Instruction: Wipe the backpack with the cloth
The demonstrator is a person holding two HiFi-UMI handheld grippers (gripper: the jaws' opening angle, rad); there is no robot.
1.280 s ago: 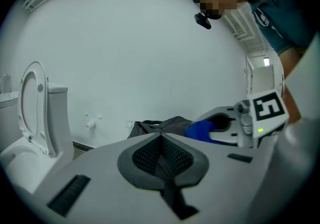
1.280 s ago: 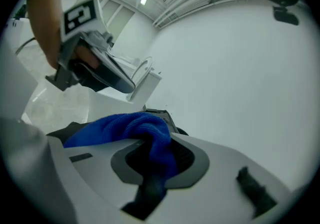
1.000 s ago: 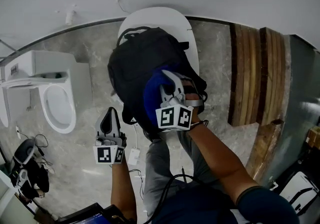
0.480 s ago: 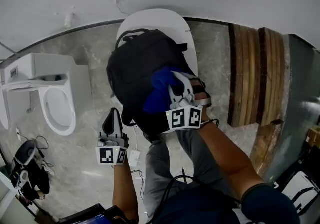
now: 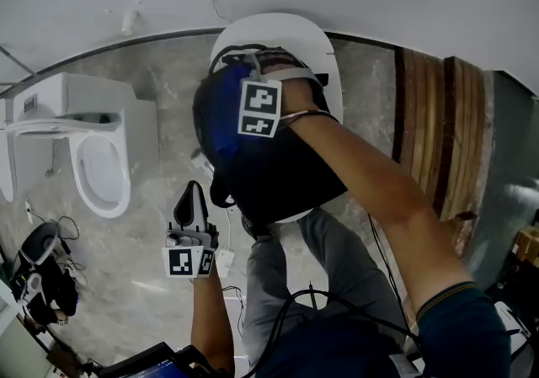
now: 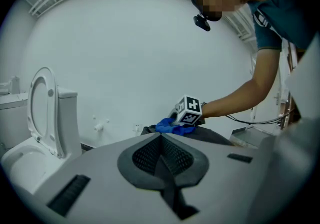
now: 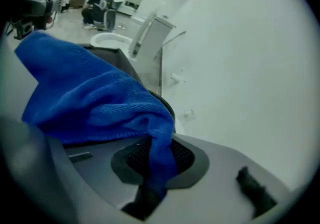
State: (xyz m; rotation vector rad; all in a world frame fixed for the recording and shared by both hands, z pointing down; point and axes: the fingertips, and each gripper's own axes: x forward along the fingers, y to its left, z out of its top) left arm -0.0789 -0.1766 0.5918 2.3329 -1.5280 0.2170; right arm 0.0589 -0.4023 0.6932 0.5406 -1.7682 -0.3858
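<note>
Right gripper (image 5: 253,65) holding the blue cloth (image 5: 221,111) against the black backpack (image 5: 282,174).
Its jaws pinch a fold of the cloth at the backpack's far end; the backpack lies on a white oval surface (image 5: 324,39). The left gripper (image 5: 190,199), jaws pressed together on nothing, hangs apart near a toilet (image 5: 97,174).

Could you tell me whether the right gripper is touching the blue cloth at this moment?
Touching. The right gripper view shows the blue cloth pinched between the jaws of the right gripper, with the rest of it bunched above them.
</note>
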